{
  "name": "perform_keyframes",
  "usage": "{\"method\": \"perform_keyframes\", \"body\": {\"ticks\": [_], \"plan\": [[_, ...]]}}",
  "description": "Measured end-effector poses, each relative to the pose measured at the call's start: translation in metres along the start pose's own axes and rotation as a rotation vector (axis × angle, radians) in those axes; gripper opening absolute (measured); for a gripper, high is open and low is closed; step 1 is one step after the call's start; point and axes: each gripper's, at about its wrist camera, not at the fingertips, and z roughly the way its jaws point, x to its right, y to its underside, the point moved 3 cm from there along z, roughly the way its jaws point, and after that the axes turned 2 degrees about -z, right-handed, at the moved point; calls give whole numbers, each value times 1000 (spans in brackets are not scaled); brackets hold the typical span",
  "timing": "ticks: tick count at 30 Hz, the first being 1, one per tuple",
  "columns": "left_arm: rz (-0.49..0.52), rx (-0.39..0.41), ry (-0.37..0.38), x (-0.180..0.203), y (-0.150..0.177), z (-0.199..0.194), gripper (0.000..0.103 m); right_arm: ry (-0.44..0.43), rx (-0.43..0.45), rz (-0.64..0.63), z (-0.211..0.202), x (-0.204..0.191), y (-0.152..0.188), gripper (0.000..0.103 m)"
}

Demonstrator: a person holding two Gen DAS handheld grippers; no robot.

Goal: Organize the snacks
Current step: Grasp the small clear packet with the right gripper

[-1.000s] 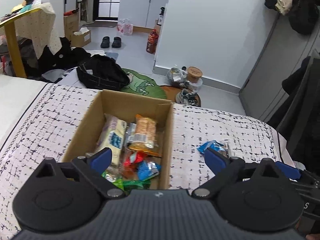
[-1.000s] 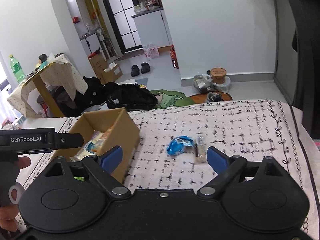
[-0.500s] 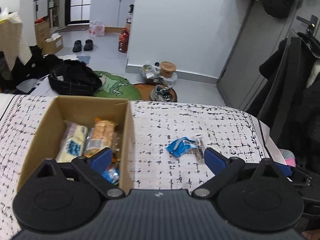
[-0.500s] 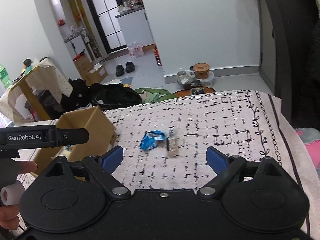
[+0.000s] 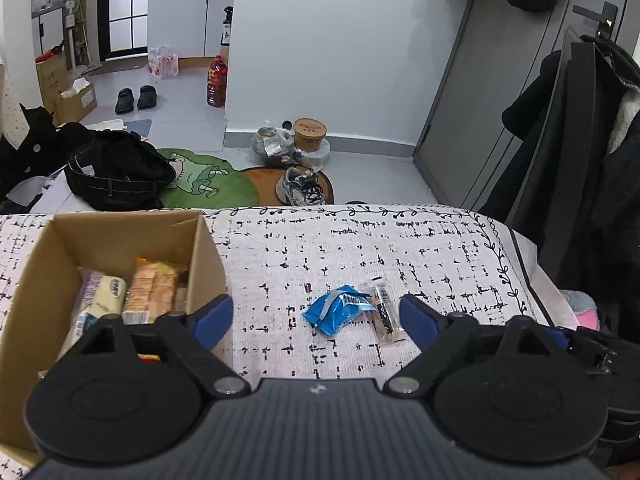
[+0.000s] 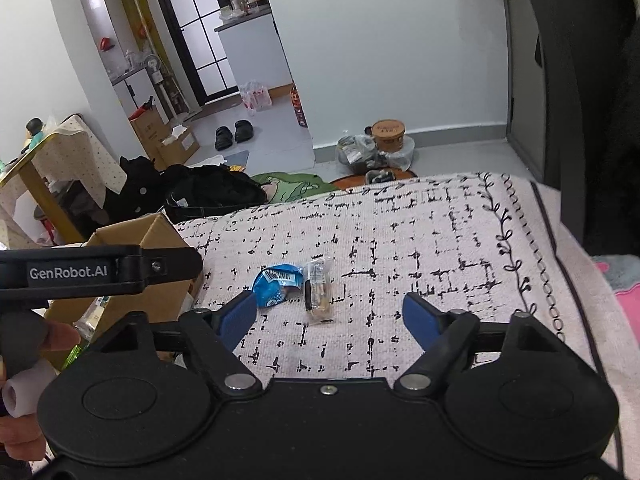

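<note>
A blue snack packet (image 5: 339,313) (image 6: 276,283) and a clear-wrapped snack bar (image 5: 385,312) (image 6: 318,290) lie side by side on the patterned cloth. A cardboard box (image 5: 202,240) (image 6: 158,232) at the left holds several wrapped snacks. My left gripper (image 5: 316,318) hovers above both loose snacks, jaws closing, pads touching nothing. My right gripper (image 6: 330,316) hangs just short of the snack bar, jaws also closing, nothing pressed between them. The left gripper's body (image 6: 100,270) and a hand (image 6: 24,364) show at the left of the right wrist view.
The cloth-covered surface (image 5: 360,240) ends at a far edge with floor beyond: a green mat (image 5: 200,184), a sneaker (image 5: 300,188), a black bag (image 5: 116,176). Dark coats (image 5: 580,160) hang at the right. A pink item (image 6: 628,300) lies off the right edge.
Both grippers moved right and lower, away from the box toward the two loose snacks, which now sit larger and nearer. Both pairs of jaws have narrowed.
</note>
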Motion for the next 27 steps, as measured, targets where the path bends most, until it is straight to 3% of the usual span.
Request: {"method": "perform_keyframes", "body": {"ticks": [6,11,20,22,24,27], "plan": [[12,-27,5,1,0,17,69,-18,-23,13,17,1,2,64],[34,-48,1,0,0,31,57,-19,-46,28,34,4,5,61],[53,-85,10,1,2,51,51,-40,-92,23,65,1,5,47],[61,-89,13,3,2,55,50,-50,-91,8,73,-3,4,39],[65,-96,17,4,2,59,50,-36,-109,-12,81,-5,4,19],[71,-100,21,7,3,64,50,-30,-116,-30,80,-7,5,18]]}}
